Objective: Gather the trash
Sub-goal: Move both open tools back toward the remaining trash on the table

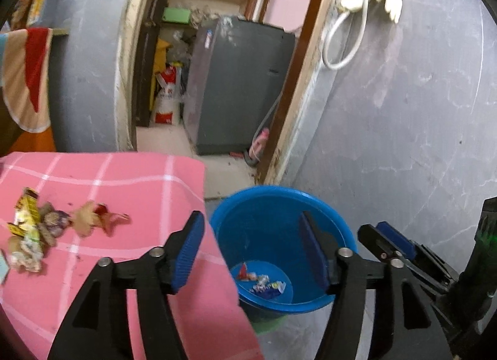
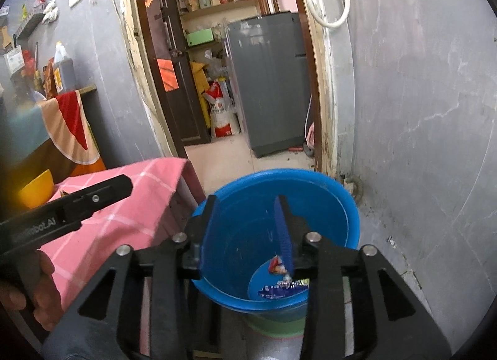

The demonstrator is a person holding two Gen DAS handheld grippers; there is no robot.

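Note:
A blue bucket [image 1: 267, 214] stands on the floor beside a table draped in a pink checked cloth [image 1: 124, 180]. Several crumpled wrappers [image 1: 264, 285] lie on the bucket's bottom. More wrappers and brown scraps [image 1: 34, 232] are piled at the left of the cloth. My left gripper [image 1: 251, 251] is open over the bucket's near left rim and the table corner, with nothing between its blue pads. In the right wrist view, my right gripper [image 2: 247, 232] is open above the bucket [image 2: 326, 204] and empty, with wrappers [image 2: 279, 267] far below it.
A grey wall [image 1: 403, 111] rises close behind the bucket on the right. An open doorway leads to a grey appliance [image 1: 242, 87] and a white sack [image 1: 167, 96]. A yellow bowl [image 2: 35, 187] sits beyond the table. A hand [image 2: 31, 291] grips the left tool.

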